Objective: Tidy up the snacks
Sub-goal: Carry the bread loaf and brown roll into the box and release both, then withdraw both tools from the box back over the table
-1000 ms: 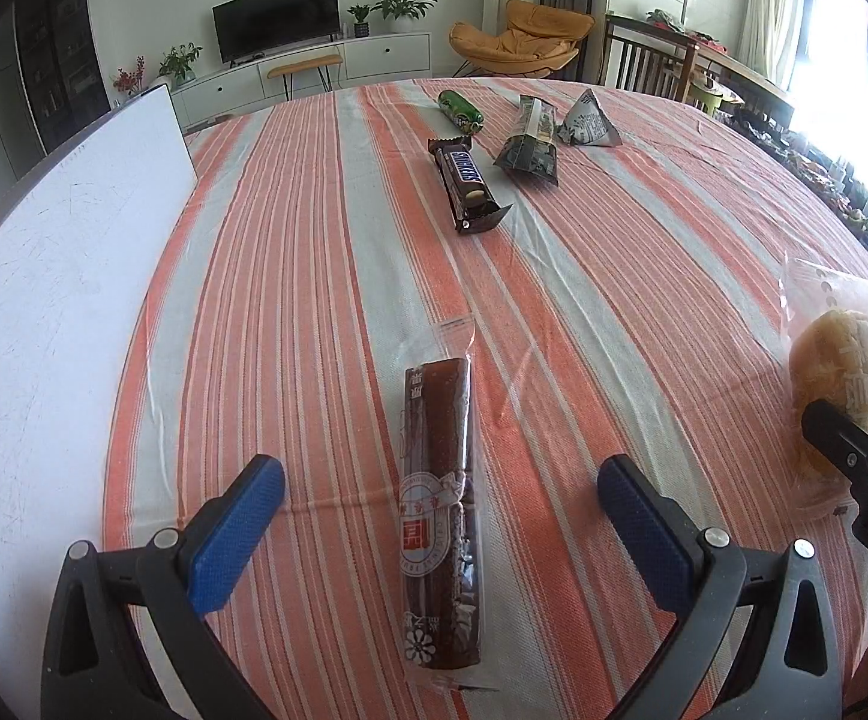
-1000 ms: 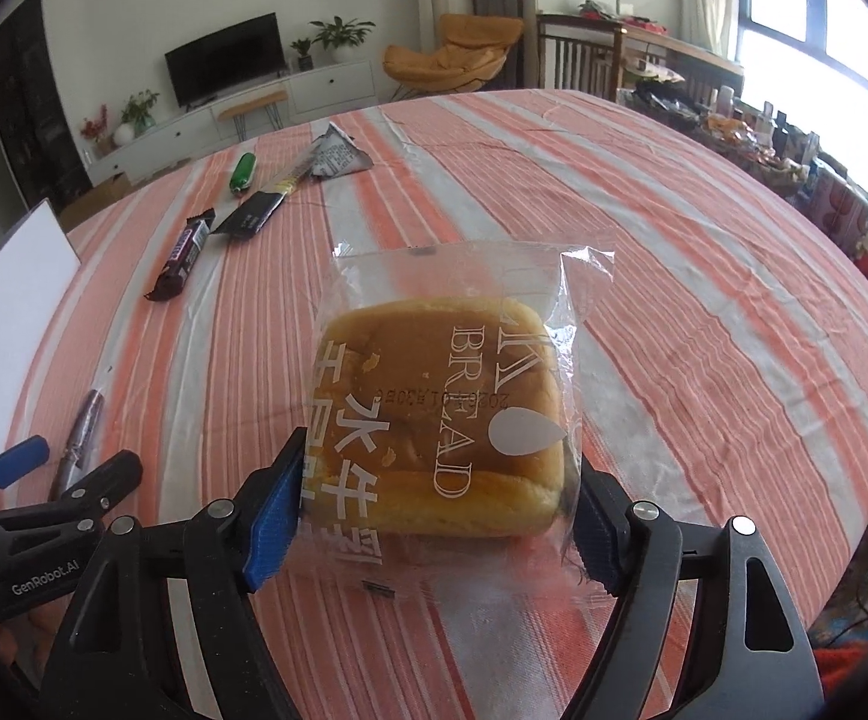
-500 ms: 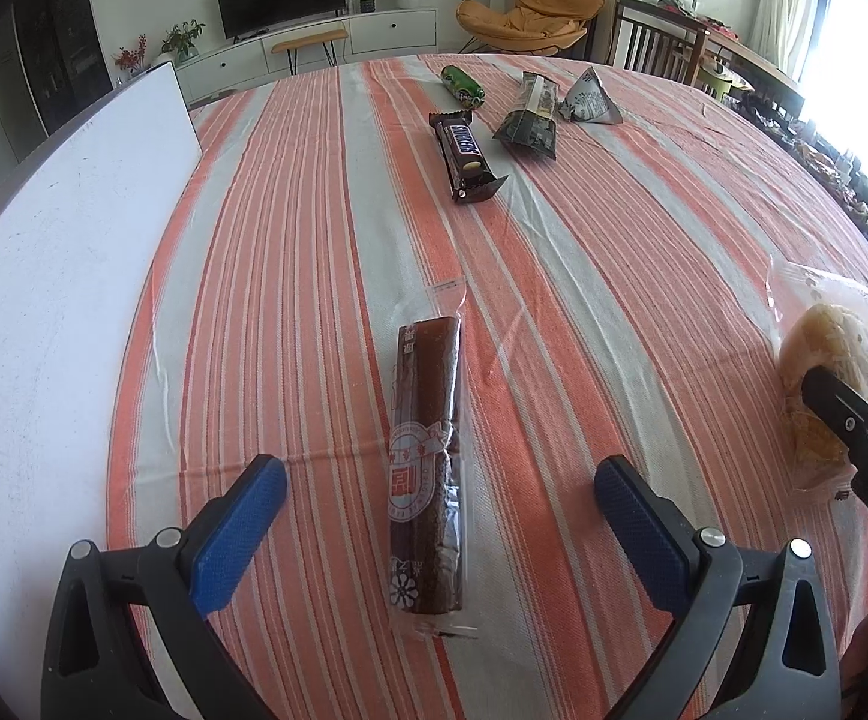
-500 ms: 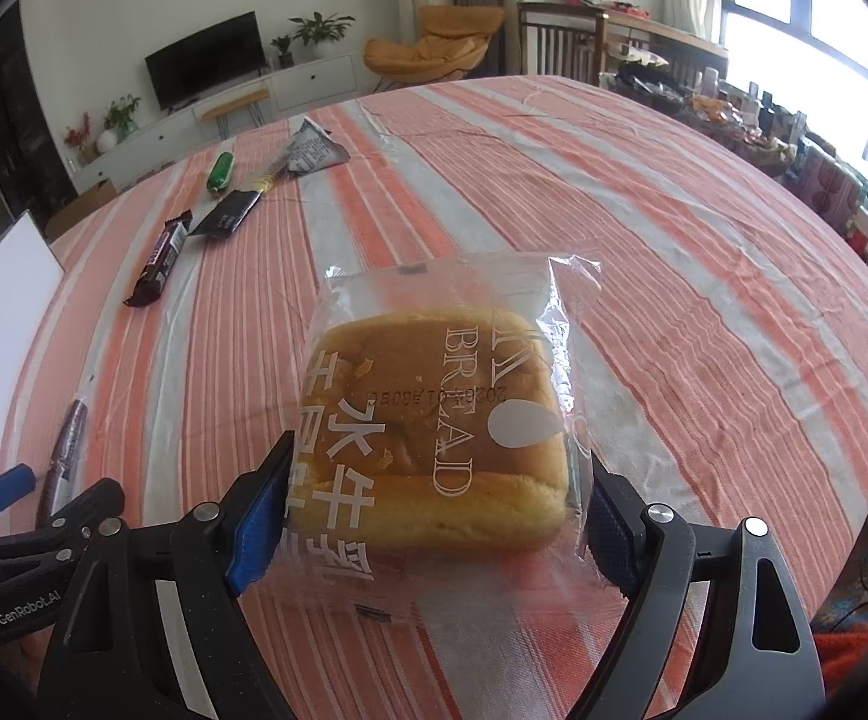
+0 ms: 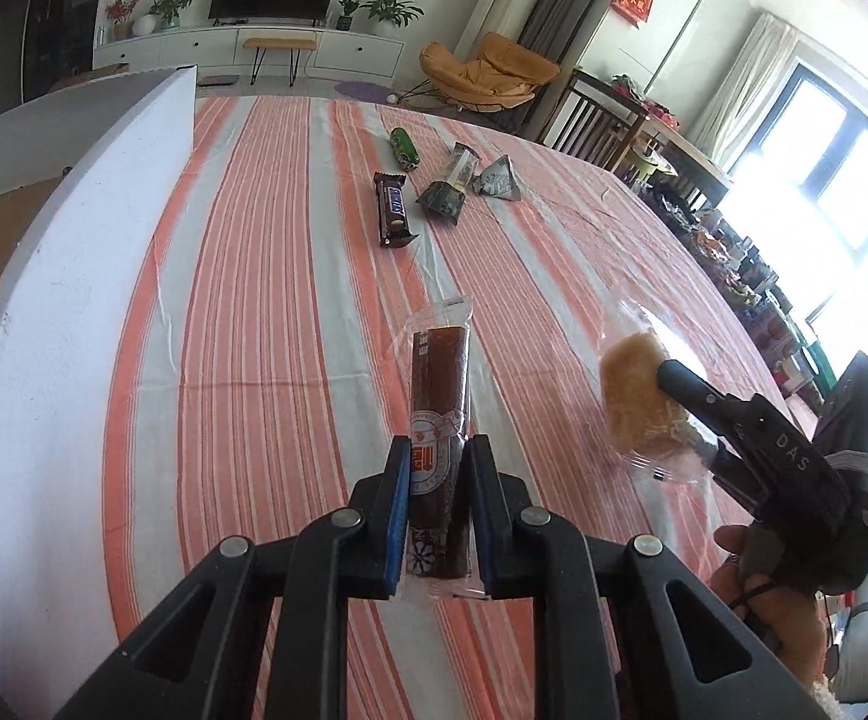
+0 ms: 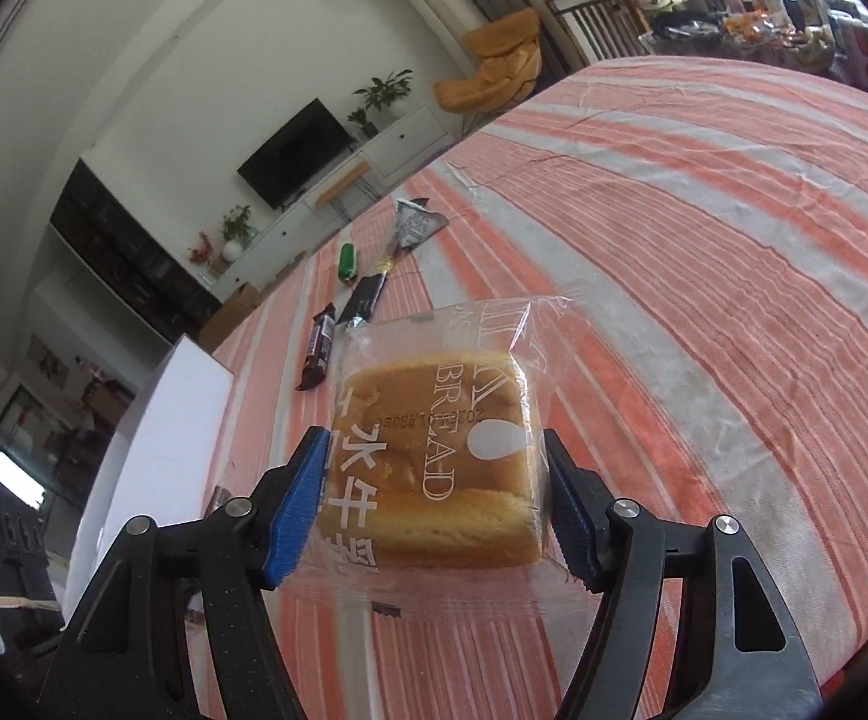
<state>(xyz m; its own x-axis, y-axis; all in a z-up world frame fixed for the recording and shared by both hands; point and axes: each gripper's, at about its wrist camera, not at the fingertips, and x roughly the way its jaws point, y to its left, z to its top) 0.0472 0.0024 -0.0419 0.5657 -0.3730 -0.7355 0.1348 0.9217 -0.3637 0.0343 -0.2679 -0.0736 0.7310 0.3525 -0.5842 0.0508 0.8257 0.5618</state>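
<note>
My left gripper [image 5: 435, 474] is shut on a long brown snack bar [image 5: 438, 396] in clear wrap and holds it above the striped tablecloth. My right gripper [image 6: 434, 498] is shut on a bagged square bread [image 6: 434, 456] and holds it lifted; the bread also shows in the left wrist view [image 5: 637, 402], to the right of the bar. A Snickers bar [image 5: 390, 210], a green packet [image 5: 404, 149], a dark wedge packet [image 5: 448, 192] and a silver triangular packet [image 5: 498, 180] lie farther back on the table.
A white box [image 5: 62, 276] with a tall wall stands along the table's left side, also seen in the right wrist view [image 6: 158, 438]. The round table carries an orange and grey striped cloth [image 5: 266, 300]. Chairs and a cluttered side table stand beyond the far right edge.
My left gripper has shut on the brown snack bar and lifted it. My right gripper has raised and tilted the bread off the table.
</note>
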